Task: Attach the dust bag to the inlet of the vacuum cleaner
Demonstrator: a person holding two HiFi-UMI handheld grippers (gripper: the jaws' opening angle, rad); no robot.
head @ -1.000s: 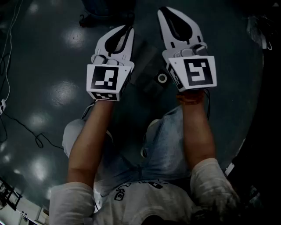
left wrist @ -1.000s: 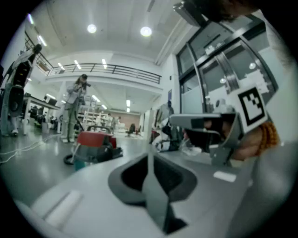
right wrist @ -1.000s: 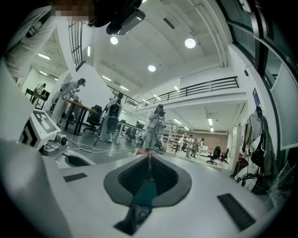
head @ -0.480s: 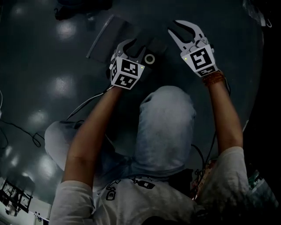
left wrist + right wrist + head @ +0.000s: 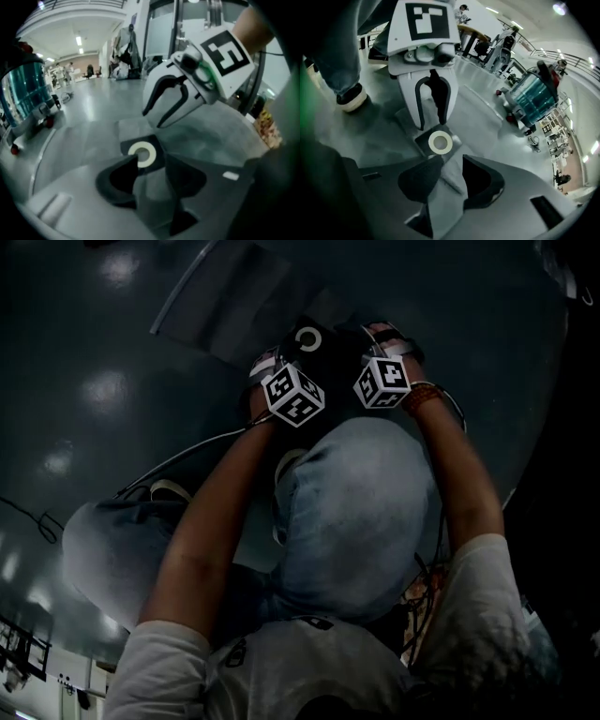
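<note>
The grey dust bag (image 5: 225, 296) lies flat on the shiny floor. Its dark collar (image 5: 323, 348) with a white ring (image 5: 307, 337) is at the end nearest me. My left gripper (image 5: 152, 176) points down at the collar; its jaws have just been opening and stand apart, the ring (image 5: 142, 154) just beyond its tips. Facing it, my right gripper (image 5: 450, 178) has also just been opening, and its jaws straddle the bag's edge below the ring (image 5: 440, 142) without pressing on it. In the head view only their marker cubes show clearly.
The vacuum cleaner (image 5: 532, 93) with a teal see-through canister stands on the floor some way off, seen too in the left gripper view (image 5: 23, 96). The person's knee (image 5: 361, 493) is right behind the grippers, a shoe (image 5: 349, 98) beside them. A cable (image 5: 178, 460) runs across the floor.
Both grippers have dropped from in front of the head camera to the bag's collar on the floor. Their jaws have spread apart. The person has crouched lower.
</note>
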